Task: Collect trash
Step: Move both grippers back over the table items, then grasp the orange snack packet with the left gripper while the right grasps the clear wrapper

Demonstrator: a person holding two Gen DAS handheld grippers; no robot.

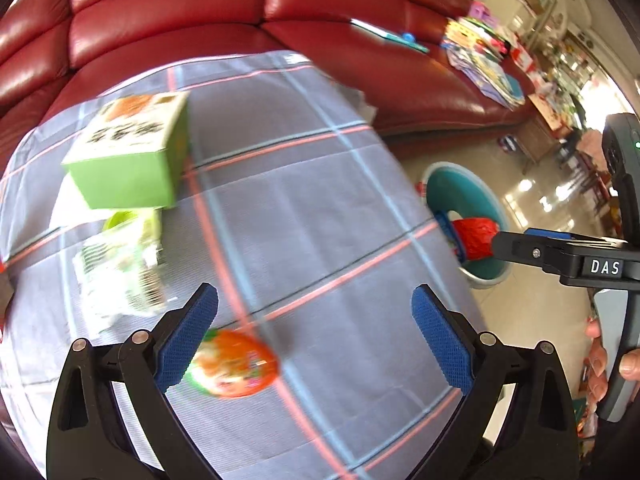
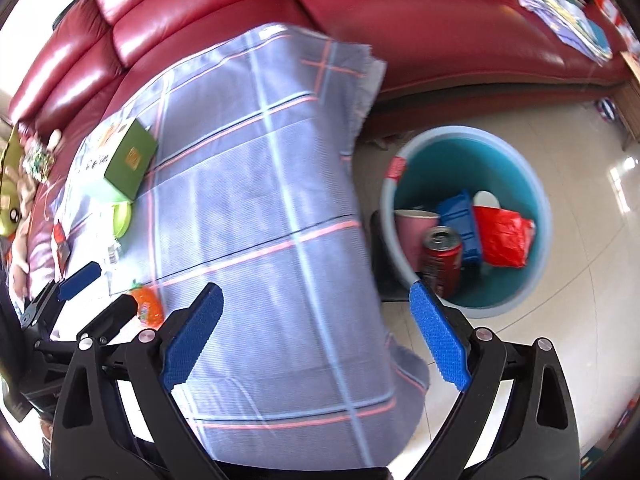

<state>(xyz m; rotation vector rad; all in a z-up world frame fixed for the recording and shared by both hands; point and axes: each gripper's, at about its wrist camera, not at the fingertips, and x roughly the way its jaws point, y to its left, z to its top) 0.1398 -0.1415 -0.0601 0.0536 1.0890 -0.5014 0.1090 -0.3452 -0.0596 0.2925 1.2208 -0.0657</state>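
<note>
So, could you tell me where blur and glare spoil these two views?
Left wrist view: motion blur smears the green box, the white wrapper and the orange packet; the sofa shows glare. Right wrist view: the checked cloth is streaked, the bin contents sharper, and the floor gleams.

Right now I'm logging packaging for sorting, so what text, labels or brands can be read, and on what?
"DAS": white letters on the right gripper, on its black body, seen from the left wrist.
Green box: dark characters on its top face, too blurred to read.
Clear wrapper: print too blurred.
Orange packet: markings too blurred.
Red can in the bin: label unreadable.
</note>
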